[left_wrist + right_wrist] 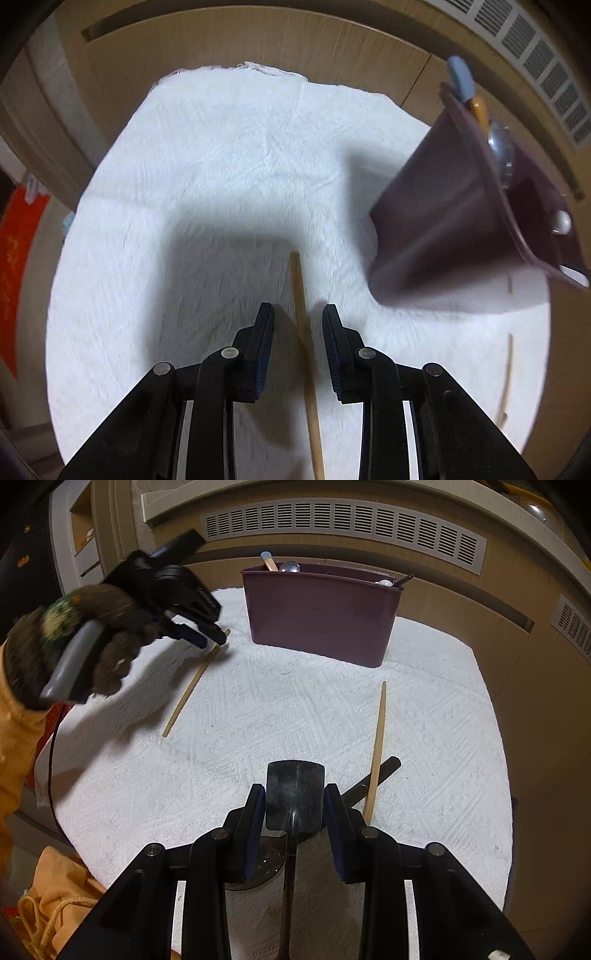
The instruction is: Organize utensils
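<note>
With jaws spread around a chopstick (303,332), the left gripper (298,314) must close before lifting it to the maroon holder (443,221); the right gripper (294,794) likewise straddles, unclenched, a dark spatula (294,794).

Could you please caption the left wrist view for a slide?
Open left gripper straddles a chopstick beside the bin.

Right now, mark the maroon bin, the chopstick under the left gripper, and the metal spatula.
maroon bin (321,616), right wrist view, front wall.
chopstick (300,295), left wrist view, shaft.
metal spatula (294,794), right wrist view, blade.
</note>
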The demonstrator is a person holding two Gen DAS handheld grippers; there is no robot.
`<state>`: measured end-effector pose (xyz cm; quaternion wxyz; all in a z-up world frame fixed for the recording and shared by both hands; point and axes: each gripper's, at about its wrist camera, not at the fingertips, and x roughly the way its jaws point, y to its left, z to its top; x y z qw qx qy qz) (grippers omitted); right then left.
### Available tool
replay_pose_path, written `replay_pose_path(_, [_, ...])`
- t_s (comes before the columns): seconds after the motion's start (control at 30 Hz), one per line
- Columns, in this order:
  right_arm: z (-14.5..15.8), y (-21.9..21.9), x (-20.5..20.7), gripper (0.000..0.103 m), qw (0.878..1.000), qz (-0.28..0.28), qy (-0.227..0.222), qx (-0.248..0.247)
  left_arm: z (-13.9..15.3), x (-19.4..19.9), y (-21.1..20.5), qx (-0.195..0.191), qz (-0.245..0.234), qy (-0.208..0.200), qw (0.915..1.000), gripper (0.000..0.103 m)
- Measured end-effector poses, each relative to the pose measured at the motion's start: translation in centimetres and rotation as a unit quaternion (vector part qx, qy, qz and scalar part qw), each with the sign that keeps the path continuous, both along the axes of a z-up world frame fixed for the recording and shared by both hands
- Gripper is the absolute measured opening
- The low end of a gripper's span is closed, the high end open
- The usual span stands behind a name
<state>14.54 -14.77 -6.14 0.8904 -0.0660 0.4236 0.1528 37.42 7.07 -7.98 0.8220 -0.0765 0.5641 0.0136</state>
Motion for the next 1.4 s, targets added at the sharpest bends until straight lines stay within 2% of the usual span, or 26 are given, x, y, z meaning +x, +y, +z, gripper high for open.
replay_pose_path(0.13, [-0.4, -0.6, 0.2, 0.030, 1.000, -0.003, 0.004, 0.005, -0.2, 0.8, -1.5, 0.048, -0.010, -0.026, 0.9984, 0.026])
replay_pose_path(0.17, [-0.4, -0.7, 0.2, 0.030, 1.000, -0.003, 0.004, 0.007, -0.2, 0.6, -1.7, 0.054, -0.016, -0.037, 0.9977, 0.021])
replay_pose_path(0.27, [-0.2, -1.1, 0.1, 0.030, 1.000, -0.006, 0.000, 0.011, -0.2, -0.8, -1.9, 0.049, -0.035, -0.068, 0.9959, 0.007])
replay_pose_path(0.4, [0.4, -1.6, 0.0, 0.030, 1.000, -0.013, -0.009, 0.015, 1.6, -5.5, -1.3, 0.009, -0.044, -0.134, 0.9900, 0.006])
replay_pose_path(0.43, [0.7, -1.9, 0.1, 0.030, 1.000, -0.017, -0.014, 0.017, 2.2, -6.9, -1.4, 0.001, -0.048, -0.155, 0.9867, 0.006])
replay_pose_path(0.57, [2.2, -2.8, 0.1, 0.030, 0.999, -0.029, -0.035, 0.028, 6.5, -13.8, -1.4, -0.007, -0.063, -0.261, 0.9632, 0.006])
replay_pose_path(0.63, [3.3, -3.2, 0.0, 0.030, 0.998, -0.033, -0.049, 0.032, 8.1, -16.6, -1.3, -0.014, -0.067, -0.296, 0.9529, 0.005])
replay_pose_path(0.8, [6.3, -3.7, -0.3, 0.030, 0.995, -0.033, -0.085, 0.046, 11.7, -21.3, -2.1, -0.012, -0.083, -0.355, 0.9311, 0.005])
replay_pose_path(0.87, [7.0, -3.6, -0.4, 0.030, 0.994, -0.032, -0.093, 0.047, 12.3, -21.6, -2.3, -0.008, -0.089, -0.360, 0.9285, 0.005])
replay_pose_path(0.93, [7.4, -3.7, -0.3, 0.030, 0.994, -0.033, -0.094, 0.049, 12.0, -20.6, -2.2, -0.005, -0.096, -0.336, 0.9368, 0.006])
replay_pose_path(1.0, [7.3, -3.8, -0.2, 0.030, 0.994, -0.034, -0.089, 0.050, 10.9, -18.4, -1.9, -0.014, -0.093, -0.283, 0.9546, 0.008])
replay_pose_path(1.07, [7.0, -3.7, -0.1, 0.030, 0.995, -0.036, -0.085, 0.045, 9.2, -14.8, -1.8, -0.023, -0.097, -0.201, 0.9745, 0.011])
replay_pose_path(1.13, [6.7, -3.6, -0.2, 0.030, 0.995, -0.033, -0.081, 0.046, 7.2, -11.2, -1.2, -0.043, -0.084, -0.129, 0.9872, 0.014])
replay_pose_path(1.17, [6.6, -3.4, -0.2, 0.030, 0.995, -0.032, -0.081, 0.045, 5.6, -8.8, -0.9, -0.054, -0.067, -0.079, 0.9932, 0.014])
replay_pose_path(1.23, [6.5, -3.2, -0.3, 0.030, 0.995, -0.028, -0.081, 0.042, 3.1, -5.6, -0.3, -0.058, -0.045, -0.019, 0.9971, 0.014])
replay_pose_path(1.27, [6.5, -3.0, -0.4, 0.030, 0.996, -0.025, -0.081, 0.041, 2.1, -4.6, -0.1, -0.055, -0.037, -0.003, 0.9978, 0.014])
replay_pose_path(1.33, [6.5, -2.8, -0.6, 0.030, 0.996, -0.020, -0.084, 0.039, 0.9, -3.2, -0.1, -0.038, -0.023, 0.013, 0.9989, 0.014])
replay_pose_path(1.4, [6.4, -2.6, -0.6, 0.030, 0.996, -0.016, -0.085, 0.035, 0.6, -2.5, -0.2, -0.031, -0.019, 0.005, 0.9993, 0.018])
